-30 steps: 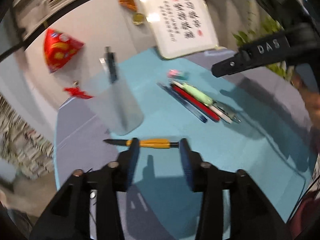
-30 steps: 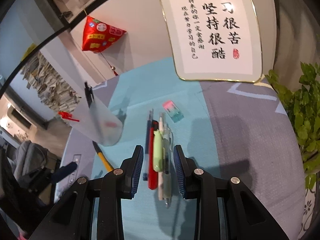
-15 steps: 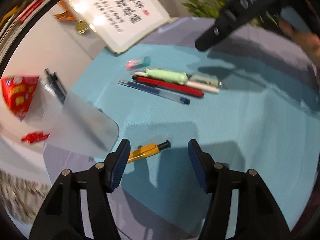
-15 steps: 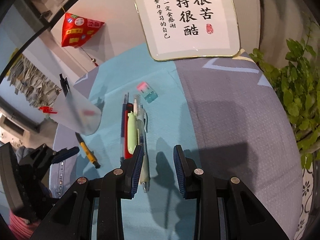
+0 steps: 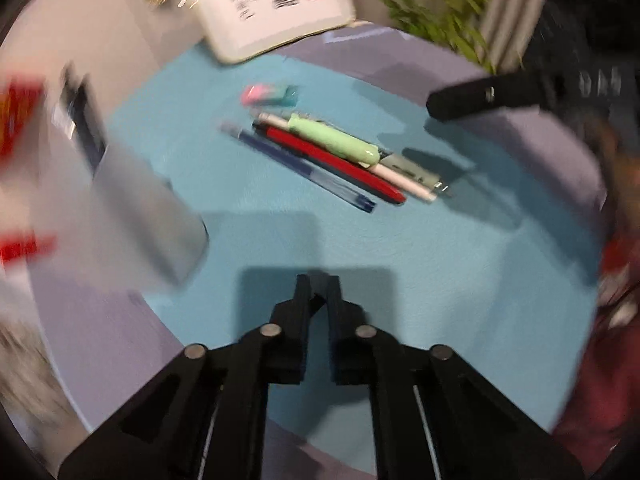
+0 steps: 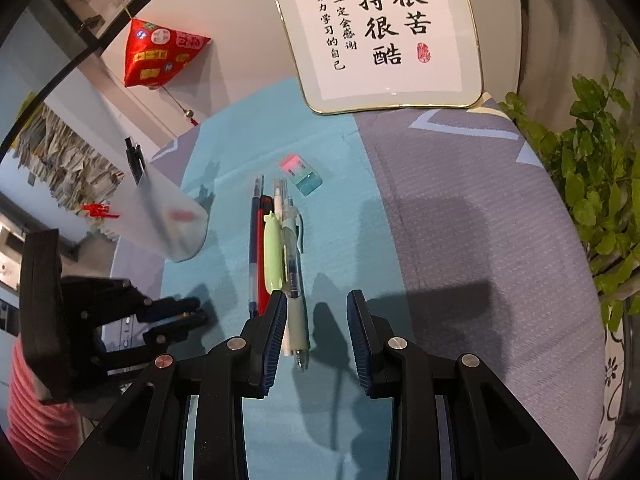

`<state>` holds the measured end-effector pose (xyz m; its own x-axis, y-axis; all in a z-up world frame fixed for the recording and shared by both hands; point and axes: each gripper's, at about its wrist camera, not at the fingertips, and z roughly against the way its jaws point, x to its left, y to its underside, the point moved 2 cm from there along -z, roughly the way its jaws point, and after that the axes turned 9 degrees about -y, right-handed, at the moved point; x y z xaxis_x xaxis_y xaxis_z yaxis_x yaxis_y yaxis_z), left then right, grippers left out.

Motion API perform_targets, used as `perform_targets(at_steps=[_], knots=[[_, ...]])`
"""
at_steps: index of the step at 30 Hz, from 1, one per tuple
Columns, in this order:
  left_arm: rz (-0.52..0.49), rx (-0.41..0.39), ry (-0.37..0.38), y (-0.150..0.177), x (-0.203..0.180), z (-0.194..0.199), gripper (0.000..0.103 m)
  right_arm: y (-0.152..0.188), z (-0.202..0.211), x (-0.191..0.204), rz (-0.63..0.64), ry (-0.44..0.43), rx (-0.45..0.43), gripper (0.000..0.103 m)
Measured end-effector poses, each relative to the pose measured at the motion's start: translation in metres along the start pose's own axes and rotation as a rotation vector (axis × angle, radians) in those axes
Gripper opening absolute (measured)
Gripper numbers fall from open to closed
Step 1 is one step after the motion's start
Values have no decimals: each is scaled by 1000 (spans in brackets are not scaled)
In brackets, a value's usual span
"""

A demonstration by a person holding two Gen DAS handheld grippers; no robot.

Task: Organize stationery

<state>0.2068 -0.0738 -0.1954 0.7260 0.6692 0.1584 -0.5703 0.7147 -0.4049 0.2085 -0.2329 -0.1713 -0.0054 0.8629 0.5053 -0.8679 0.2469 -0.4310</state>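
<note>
Teal mat (image 6: 340, 400): spread on the grey tabletop (image 6: 480, 260), under both claws.
Left claw (image 5: 318, 280): clenched, tips pressed together low over the mat. A dark sliver sits between the tips, and I cannot tell what it is. This view is blurred.
Right claw (image 6: 316, 300): released, jaws apart, hovering over the near ends of the pens.
Pens: five lie side by side, running straight ahead of the right claw. Blue (image 6: 255, 240) is farthest left, then red (image 6: 262, 264), pale green (image 6: 274, 248), white (image 6: 277, 192) and a clear one with a grey-green grip (image 6: 294, 280). The clear pen's end lies between the open jaws, close by the left pad.
Eraser (image 6: 306, 174): pink and teal, just past the far tips of the pens.
Cup (image 6: 168, 216): frosted, ahead and to the left of both claws, with a black pen (image 6: 136, 160) standing in it.
In the way: the left claw is beside the cup's base, and the pen row lies between the two claws.
Framed board (image 6: 384, 32): leaning on the wall beyond the mat. Large brush characters include 很苦 and 坚持很酷, a smaller column reads 现在努力的自己, and there is a red seal.
Red pouch (image 6: 160, 52): hangs on the wall ahead left, its printed patches too small to read.
Plant (image 6: 592, 184): green leaves at the right edge.
Sleeve (image 6: 28, 412): red, behind the left claw.
Right claw's lettering: blurred in the left view.
</note>
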Motion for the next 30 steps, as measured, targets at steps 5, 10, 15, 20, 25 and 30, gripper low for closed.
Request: perform_targets(at_steps=[5, 10, 15, 20, 25, 30], knots=[[110, -34, -39, 13, -5, 30, 3, 2, 0, 1, 3, -9, 4, 31], [171, -85, -57, 13, 4, 55, 4, 8, -2, 6, 19, -24, 19, 31], [-130, -166, -247, 20, -17, 57, 22, 15, -5, 12, 57, -21, 44, 31], [-319, -87, -286, 22, -17, 19, 68, 19, -1, 12, 58, -19, 52, 31], [-253, 23, -198, 13, 8, -11, 25, 22, 10, 7, 49, 0, 39, 31], [-236, 24, -167, 8, 10, -13, 15, 21, 12, 5, 41, 10, 40, 31]])
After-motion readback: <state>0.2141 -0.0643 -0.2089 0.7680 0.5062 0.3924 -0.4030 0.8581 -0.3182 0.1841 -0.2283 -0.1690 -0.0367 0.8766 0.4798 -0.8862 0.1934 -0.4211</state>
